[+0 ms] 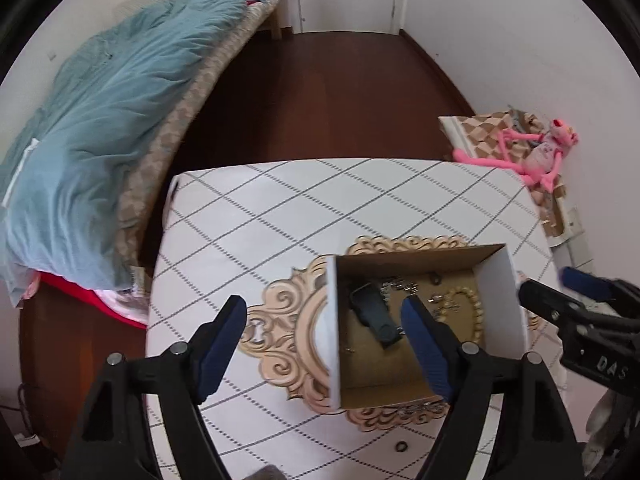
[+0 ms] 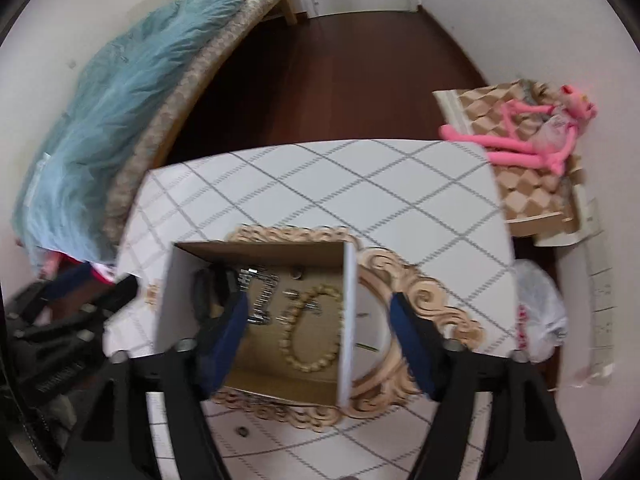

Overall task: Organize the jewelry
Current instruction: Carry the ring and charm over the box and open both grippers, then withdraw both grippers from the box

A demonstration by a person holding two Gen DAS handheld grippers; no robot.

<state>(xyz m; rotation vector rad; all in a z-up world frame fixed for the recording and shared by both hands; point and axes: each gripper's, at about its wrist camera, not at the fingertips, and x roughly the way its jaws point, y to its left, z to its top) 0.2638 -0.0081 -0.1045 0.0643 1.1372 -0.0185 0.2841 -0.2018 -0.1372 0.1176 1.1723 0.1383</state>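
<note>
We hold both grippers above a table (image 1: 280, 208) that is covered with a white cloth with grey diamond lines. On it lies an ornate golden tray (image 1: 280, 328), and on the tray stands an open cardboard box (image 1: 516, 300) with white outer walls.

Our left gripper (image 1: 324, 344) has its jaws spread wide, and they clasp nothing. One blue pad is over the tray to the left of the box and the other is over the inside of the box, so the left wall of the box stands between them — we see no contact with it. Our right gripper (image 2: 320, 340) is also spread wide and grips nothing; its pads stand on both sides of the right wall of the box, and that view is a little blurred.

The jewelry lies on the brown bottom of the box: a bracelet of pale beads (image 2: 316, 332) near the right wall, a silver chain (image 2: 260, 296) in the middle, some small metal pieces beside it, and a dark flat thing (image 1: 372, 312) near the left wall — what it is we cannot tell. One small ring (image 1: 401, 447) lies outside on the cloth, just beside the near edge of the tray.

Behind the table we see a dark wooden floor (image 1: 320, 92), a bed with a blue blanket (image 1: 100, 120) at the left and a pink plush toy (image 1: 540, 156) at the right wall.
</note>
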